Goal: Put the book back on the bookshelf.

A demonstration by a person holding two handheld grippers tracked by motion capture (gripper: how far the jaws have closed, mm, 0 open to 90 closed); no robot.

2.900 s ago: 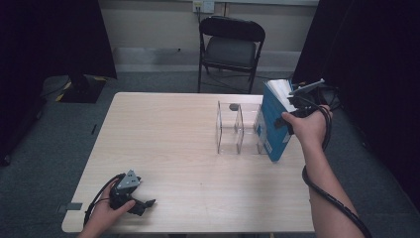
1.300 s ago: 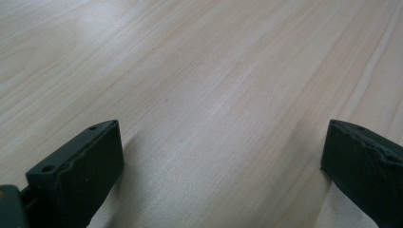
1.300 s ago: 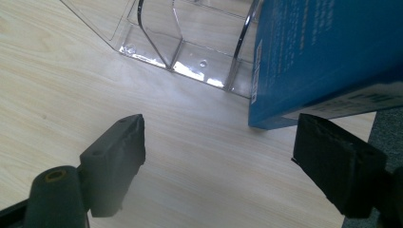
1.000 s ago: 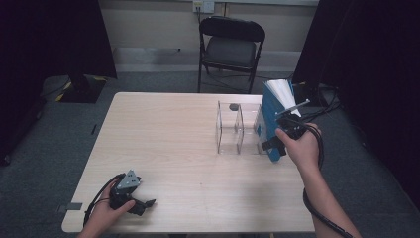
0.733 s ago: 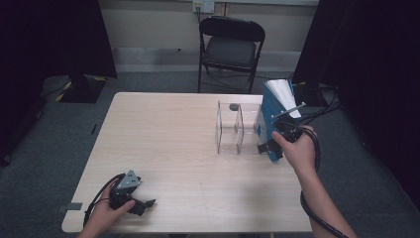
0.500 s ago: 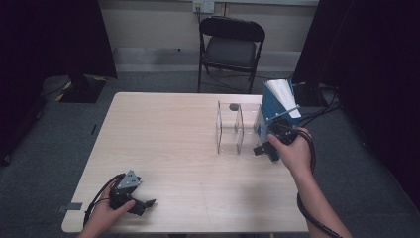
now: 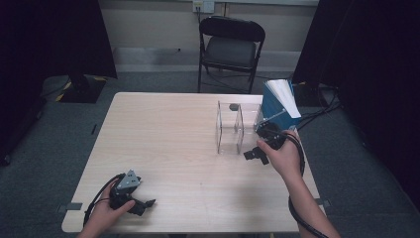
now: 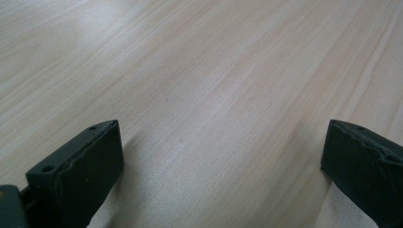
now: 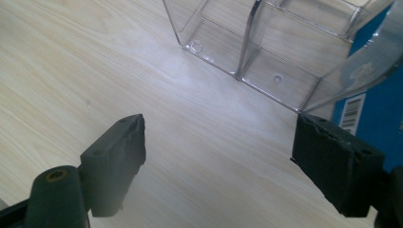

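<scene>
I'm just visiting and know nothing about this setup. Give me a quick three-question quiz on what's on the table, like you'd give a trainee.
1. True or false: the right tongs are clamped on the blue book.
2. Multiple choice: the clear plastic organizer stands A) at the table's near left corner, B) just left of the blue book, C) on the folding chair.
3. In a few words: what lies between the jaws of the left tongs?

Key
1. False: their jaws stand open over bare table, with the book beside them.
2. B.
3. Only bare wooden tabletop; the jaws are wide open.
</scene>
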